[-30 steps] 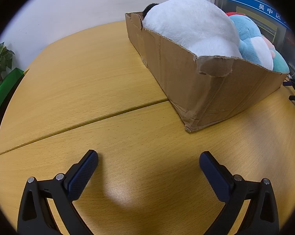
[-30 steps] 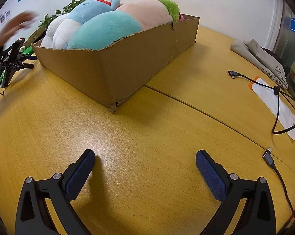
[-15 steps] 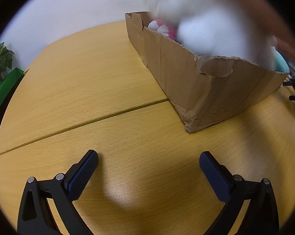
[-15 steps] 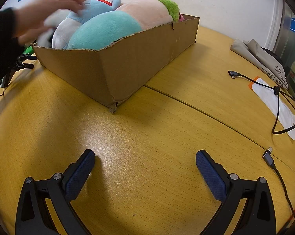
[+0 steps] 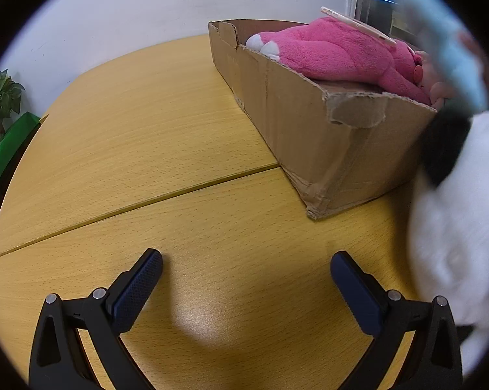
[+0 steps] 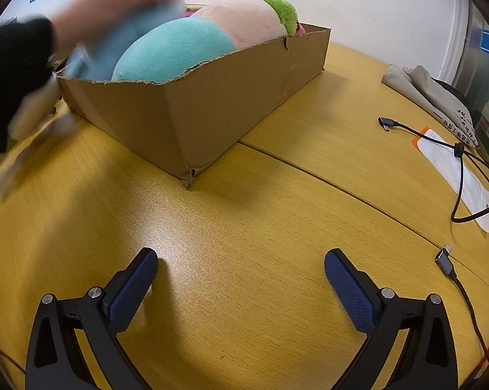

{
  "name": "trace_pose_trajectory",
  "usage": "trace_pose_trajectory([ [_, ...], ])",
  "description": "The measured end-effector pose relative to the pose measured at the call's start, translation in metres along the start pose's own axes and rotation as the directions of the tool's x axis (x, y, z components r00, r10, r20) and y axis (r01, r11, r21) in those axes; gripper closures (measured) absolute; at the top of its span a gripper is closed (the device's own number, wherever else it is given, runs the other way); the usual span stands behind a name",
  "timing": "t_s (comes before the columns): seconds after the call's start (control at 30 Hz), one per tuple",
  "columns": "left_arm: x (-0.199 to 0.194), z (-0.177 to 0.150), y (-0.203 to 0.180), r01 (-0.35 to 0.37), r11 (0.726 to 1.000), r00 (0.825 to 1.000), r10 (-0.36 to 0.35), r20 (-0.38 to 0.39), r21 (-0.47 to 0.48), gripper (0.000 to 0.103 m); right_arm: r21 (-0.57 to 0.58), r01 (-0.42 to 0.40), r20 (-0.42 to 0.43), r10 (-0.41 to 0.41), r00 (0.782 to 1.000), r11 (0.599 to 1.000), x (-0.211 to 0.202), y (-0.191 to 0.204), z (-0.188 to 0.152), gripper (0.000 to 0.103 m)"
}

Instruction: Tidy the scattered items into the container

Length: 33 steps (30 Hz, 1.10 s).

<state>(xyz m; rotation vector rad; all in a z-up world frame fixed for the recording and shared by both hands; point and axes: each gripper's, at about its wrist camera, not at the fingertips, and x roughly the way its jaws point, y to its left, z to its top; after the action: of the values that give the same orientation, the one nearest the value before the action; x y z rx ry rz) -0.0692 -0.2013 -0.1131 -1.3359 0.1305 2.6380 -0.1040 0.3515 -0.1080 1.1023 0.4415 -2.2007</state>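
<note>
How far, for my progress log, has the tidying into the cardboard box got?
Done: the pink plush toy and the teal-and-pink plush toy lie in the brown cardboard box. In hand: nothing; left gripper and right gripper are open, empty. A bare hand grips a light-blue plush above the box. Left: the white-and-black plush outside it.

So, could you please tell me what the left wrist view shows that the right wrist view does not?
Only the left wrist view shows the pink plush lying in the box, a blurred white-and-black plush outside it, and a potted plant. Only the right wrist view shows the teal plush, the cables and a grey cloth. Both show the cardboard box, the wooden table and an open claw.
</note>
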Motion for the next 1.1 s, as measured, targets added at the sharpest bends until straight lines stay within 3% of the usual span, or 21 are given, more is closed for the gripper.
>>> trace_pose_trajectory([
  [0.43, -0.002, -0.002, -0.004, -0.003, 1.000, 1.000, 0.003, -0.001, -0.008, 0.000, 0.000, 0.000, 0.000, 0.000, 1.000, 1.000, -0.001, 0.001, 0.000, 0.000],
  [1.1, -0.037, -0.035, -0.023, -0.009, 1.000, 1.000, 0.009, -0.005, -0.019, 0.000, 0.001, 0.001, -0.001, -0.001, 1.000, 1.000, -0.001, 0.003, 0.000, 0.000],
])
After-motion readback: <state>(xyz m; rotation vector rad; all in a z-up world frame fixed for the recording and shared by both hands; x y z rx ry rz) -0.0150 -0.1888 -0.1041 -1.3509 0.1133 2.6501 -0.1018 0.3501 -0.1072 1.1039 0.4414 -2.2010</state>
